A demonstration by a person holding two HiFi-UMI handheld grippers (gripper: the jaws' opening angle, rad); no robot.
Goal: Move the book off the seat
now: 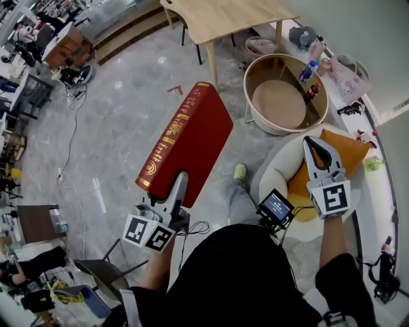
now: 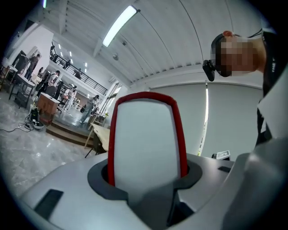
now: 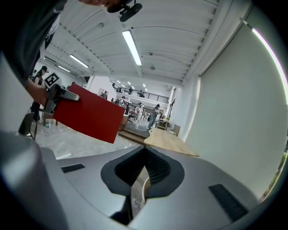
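Note:
A thick red book [image 1: 192,137] with gold print on its spine hangs in the air over the grey floor, left of the seat. My left gripper [image 1: 180,185] is shut on its lower end. In the left gripper view the book's white page edge and red covers [image 2: 144,139] fill the gap between the jaws. The seat is a white armchair [image 1: 275,167] with an orange cushion [image 1: 348,150]. My right gripper [image 1: 314,144] hovers over that cushion with its jaws together and nothing in them. The right gripper view shows the held book [image 3: 87,114] off to the left.
A round wooden tub table [image 1: 284,96] stands beyond the armchair, and a light wooden table [image 1: 223,19] is farther back. A small screen device [image 1: 276,207] hangs by my right arm. A shoe [image 1: 239,171] rests on the floor beside the chair. Cables run across the floor at left.

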